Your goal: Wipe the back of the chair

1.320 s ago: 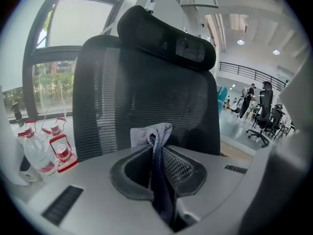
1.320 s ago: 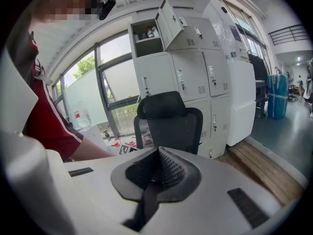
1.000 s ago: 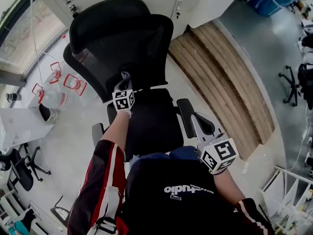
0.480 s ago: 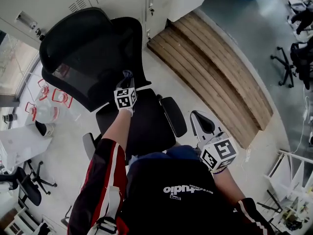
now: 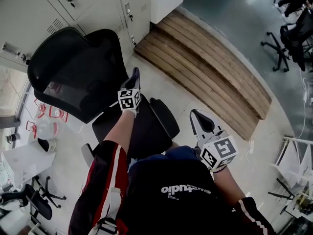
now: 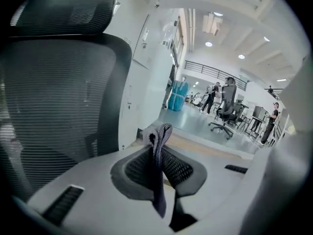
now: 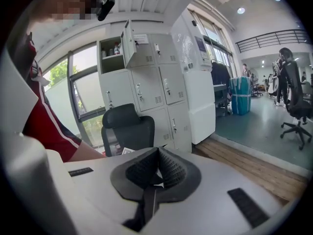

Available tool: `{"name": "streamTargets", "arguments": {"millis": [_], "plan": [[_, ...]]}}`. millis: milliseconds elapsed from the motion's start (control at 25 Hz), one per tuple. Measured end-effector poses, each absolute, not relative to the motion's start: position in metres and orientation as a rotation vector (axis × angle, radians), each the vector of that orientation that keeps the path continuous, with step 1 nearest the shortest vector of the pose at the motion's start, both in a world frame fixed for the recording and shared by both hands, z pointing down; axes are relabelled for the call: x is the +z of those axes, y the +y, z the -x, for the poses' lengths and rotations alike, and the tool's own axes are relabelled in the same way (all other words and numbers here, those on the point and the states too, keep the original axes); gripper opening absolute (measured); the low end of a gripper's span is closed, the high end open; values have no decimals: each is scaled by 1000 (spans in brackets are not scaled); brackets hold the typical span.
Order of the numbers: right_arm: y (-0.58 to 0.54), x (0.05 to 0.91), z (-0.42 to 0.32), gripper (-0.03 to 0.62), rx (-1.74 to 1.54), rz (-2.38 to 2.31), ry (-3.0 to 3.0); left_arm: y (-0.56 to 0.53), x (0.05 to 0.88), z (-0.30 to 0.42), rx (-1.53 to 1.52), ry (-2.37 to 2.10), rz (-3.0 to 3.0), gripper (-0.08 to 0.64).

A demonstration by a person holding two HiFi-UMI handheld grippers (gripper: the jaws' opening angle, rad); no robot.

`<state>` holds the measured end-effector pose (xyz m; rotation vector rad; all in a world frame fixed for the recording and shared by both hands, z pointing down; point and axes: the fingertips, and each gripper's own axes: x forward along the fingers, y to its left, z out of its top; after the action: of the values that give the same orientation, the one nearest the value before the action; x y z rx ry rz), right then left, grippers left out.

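The black mesh office chair (image 5: 73,77) stands ahead on the left, its backrest (image 6: 54,106) and headrest (image 6: 63,13) filling the left of the left gripper view. My left gripper (image 5: 134,76) is shut on a greyish-purple cloth (image 6: 159,151) that sticks up between its jaws. It hovers by the backrest's right edge, above the seat (image 5: 137,126); I cannot tell whether the cloth touches the mesh. My right gripper (image 5: 198,116) is held low on the right, away from the chair (image 7: 128,129), shut with nothing in it.
White lockers (image 5: 88,4) stand behind the chair. A low wooden platform (image 5: 205,67) runs diagonally to the right. Other office chairs (image 5: 288,38) are at the far right, and a white table (image 5: 24,160) and a small chair (image 5: 34,204) are at the left. People stand far off (image 6: 215,94).
The chair has shifted left and turned in the head view. My left gripper with the cloth, earlier in front of the lower backrest, is now at its right edge. The right gripper has barely moved.
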<state>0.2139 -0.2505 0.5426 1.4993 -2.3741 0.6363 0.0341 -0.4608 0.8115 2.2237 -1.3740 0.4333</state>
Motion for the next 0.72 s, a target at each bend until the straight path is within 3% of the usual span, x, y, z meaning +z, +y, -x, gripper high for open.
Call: {"name": "streamTargets", "arguments": {"millis": [320,720], "plan": [[-251,515,-203,14,578,-1450,-2470,-424,747,-33,275,-1359,-2248,57],[-254,464,-84,14,438,-1167,-2679,-333,632,104,130,-1535,-2264,57]]}}
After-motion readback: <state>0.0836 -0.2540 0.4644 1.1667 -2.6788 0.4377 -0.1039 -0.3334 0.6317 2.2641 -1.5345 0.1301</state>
